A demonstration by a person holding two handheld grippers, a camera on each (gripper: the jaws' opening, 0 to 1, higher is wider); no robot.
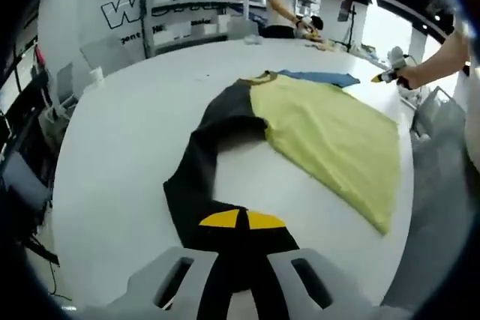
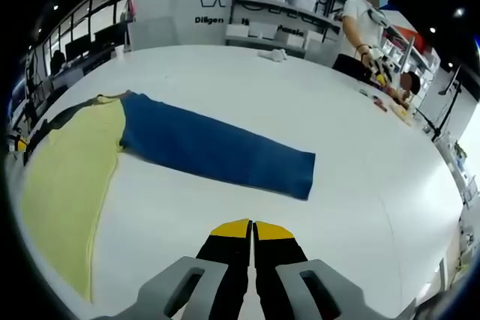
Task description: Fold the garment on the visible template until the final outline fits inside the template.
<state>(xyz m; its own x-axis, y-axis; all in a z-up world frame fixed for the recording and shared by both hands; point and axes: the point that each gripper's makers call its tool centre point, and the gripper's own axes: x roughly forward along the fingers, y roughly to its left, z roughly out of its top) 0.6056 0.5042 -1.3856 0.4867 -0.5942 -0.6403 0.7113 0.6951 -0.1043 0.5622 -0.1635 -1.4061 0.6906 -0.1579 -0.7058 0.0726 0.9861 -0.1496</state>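
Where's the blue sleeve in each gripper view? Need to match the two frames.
Left gripper view: blue sleeve is a thin strip at upper centre-right, beyond the far edge of the yellow body panel.
Right gripper view: it lies across the middle, running from upper left to centre right on the white table, beyond the right claw.
Shared landmark: the yellow body panel it joins, at left in the right gripper view.

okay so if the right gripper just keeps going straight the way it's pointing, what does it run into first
Probably the blue sleeve lying flat on the white table. The right gripper has bare tabletop just ahead, then that sleeve crosses its line, though depth is hard to judge in this fisheye view.
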